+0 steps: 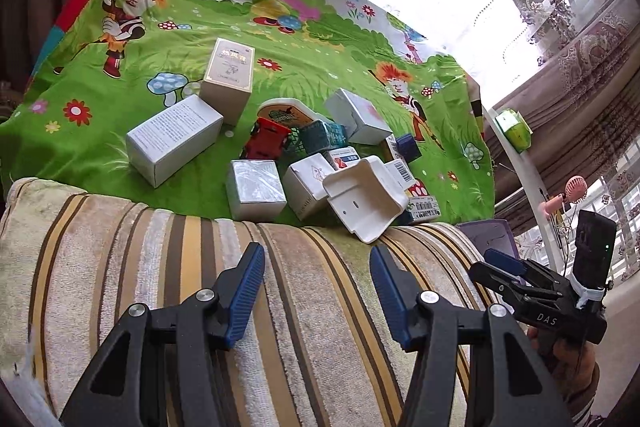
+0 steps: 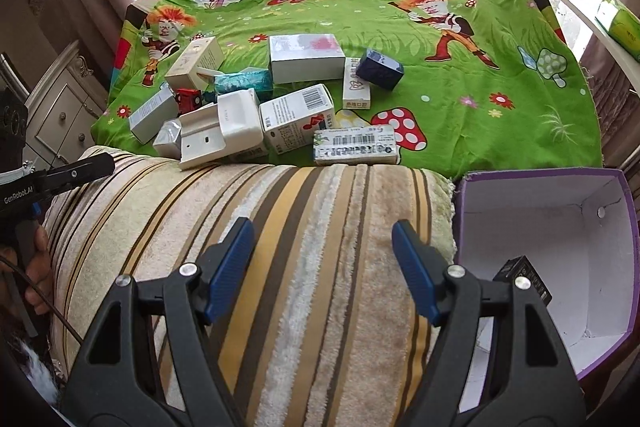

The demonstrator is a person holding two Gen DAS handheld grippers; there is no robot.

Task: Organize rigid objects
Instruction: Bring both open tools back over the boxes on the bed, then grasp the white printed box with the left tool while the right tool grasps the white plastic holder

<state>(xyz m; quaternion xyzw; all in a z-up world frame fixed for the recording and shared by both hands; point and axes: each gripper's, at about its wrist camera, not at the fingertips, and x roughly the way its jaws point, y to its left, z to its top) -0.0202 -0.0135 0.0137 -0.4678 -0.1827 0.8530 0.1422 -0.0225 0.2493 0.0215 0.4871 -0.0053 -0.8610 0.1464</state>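
Both claws, left claw [image 1: 317, 291] and right claw [image 2: 323, 269], gape wide and empty over the striped cushion [image 2: 256, 227]; beyond it the jumbled boxes [image 2: 296, 113] await, probably bound for the purple box [image 2: 544, 175] beside it

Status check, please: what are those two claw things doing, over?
Left gripper and right gripper open, empty, above striped cushion. Boxes piled on cloth. Purple bin nearly empty.

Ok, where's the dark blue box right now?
Right wrist view, far side of the pile: the dark blue box sits on the green cloth, beside the big white box.
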